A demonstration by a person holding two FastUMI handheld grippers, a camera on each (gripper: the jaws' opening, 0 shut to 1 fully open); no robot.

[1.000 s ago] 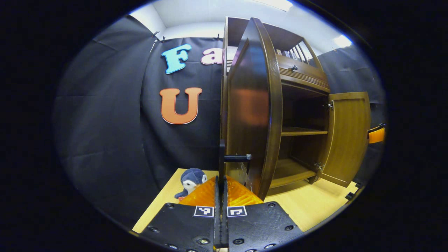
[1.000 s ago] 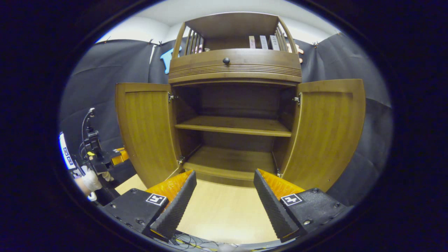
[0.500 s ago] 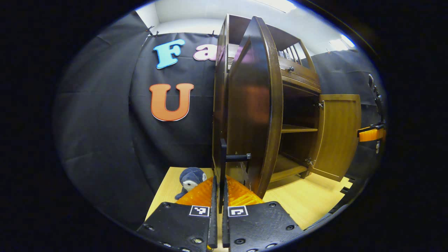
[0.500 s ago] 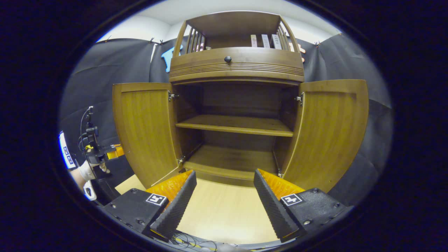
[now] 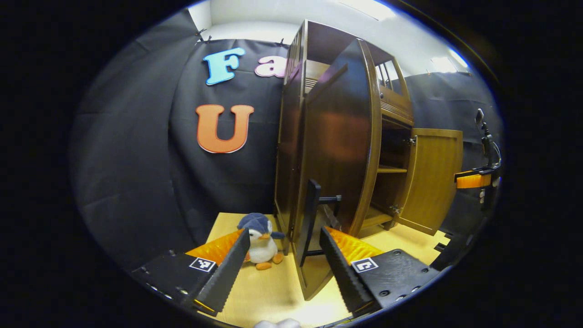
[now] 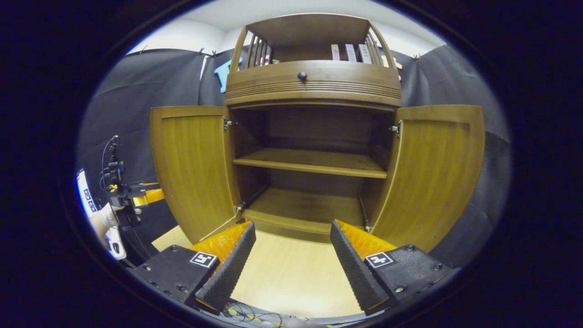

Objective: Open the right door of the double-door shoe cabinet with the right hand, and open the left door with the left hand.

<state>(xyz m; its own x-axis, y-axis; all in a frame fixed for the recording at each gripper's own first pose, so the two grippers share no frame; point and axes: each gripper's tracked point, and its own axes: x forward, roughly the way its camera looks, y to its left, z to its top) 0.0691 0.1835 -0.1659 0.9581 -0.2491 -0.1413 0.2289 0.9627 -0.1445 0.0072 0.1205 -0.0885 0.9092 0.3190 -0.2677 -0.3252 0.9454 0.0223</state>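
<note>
Now both doors (image 6: 193, 164) are open; the left gripper (image 5: 284, 269) and right gripper (image 6: 291, 262) gape wide, so both should back away.

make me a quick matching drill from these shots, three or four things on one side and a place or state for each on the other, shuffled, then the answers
Things:
1. left gripper
2. left door
3. plush penguin
4. door handle

Places or states:
A. swung wide open, inner face showing
B. sits on the pale floor beside the cabinet
C. fingers spread apart, gripping nothing
D. dark bar in front of the open fingers, not pinched

Pairs: 1-C, 2-A, 3-B, 4-D
</note>
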